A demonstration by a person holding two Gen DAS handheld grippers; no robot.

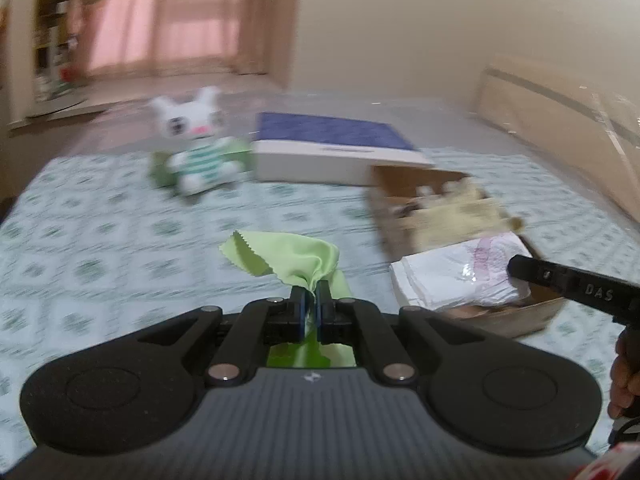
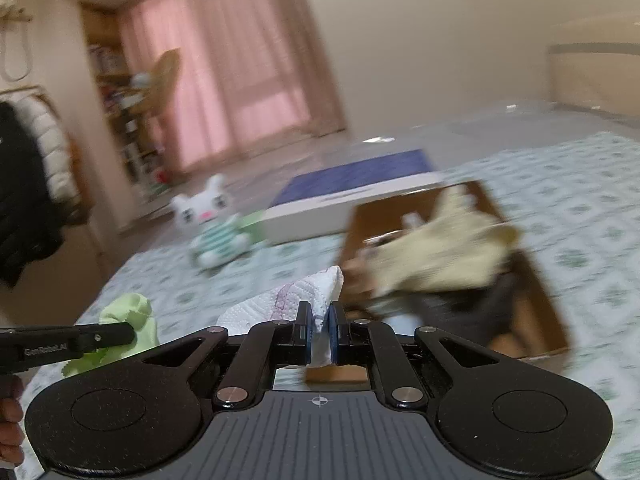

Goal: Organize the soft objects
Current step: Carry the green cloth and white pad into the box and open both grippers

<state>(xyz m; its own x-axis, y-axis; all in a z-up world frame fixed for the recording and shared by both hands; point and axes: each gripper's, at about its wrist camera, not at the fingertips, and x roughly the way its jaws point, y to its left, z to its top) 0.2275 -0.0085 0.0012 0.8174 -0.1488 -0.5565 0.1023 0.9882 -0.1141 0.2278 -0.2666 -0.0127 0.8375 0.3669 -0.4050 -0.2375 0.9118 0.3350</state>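
My left gripper (image 1: 311,294) is shut on a corner of a light green cloth (image 1: 286,254), which hangs lifted above the patterned bed cover. The same green cloth (image 2: 130,310) shows at the lower left of the right wrist view, pinched in the left gripper (image 2: 130,332). My right gripper (image 2: 319,314) is shut on a white embossed tissue pack (image 2: 316,290) with pink print. In the left wrist view that tissue pack (image 1: 456,276) sits over the near end of an open cardboard box (image 1: 540,314), with the right gripper (image 1: 514,266) on its right edge.
A beige cloth (image 2: 440,256) lies in the cardboard box (image 2: 554,320). A white plush bunny (image 1: 196,148) in a green-striped top sits further back, beside a flat white box with a blue lid (image 1: 332,152). A wooden headboard (image 1: 560,120) stands far right. Both views are motion-blurred.
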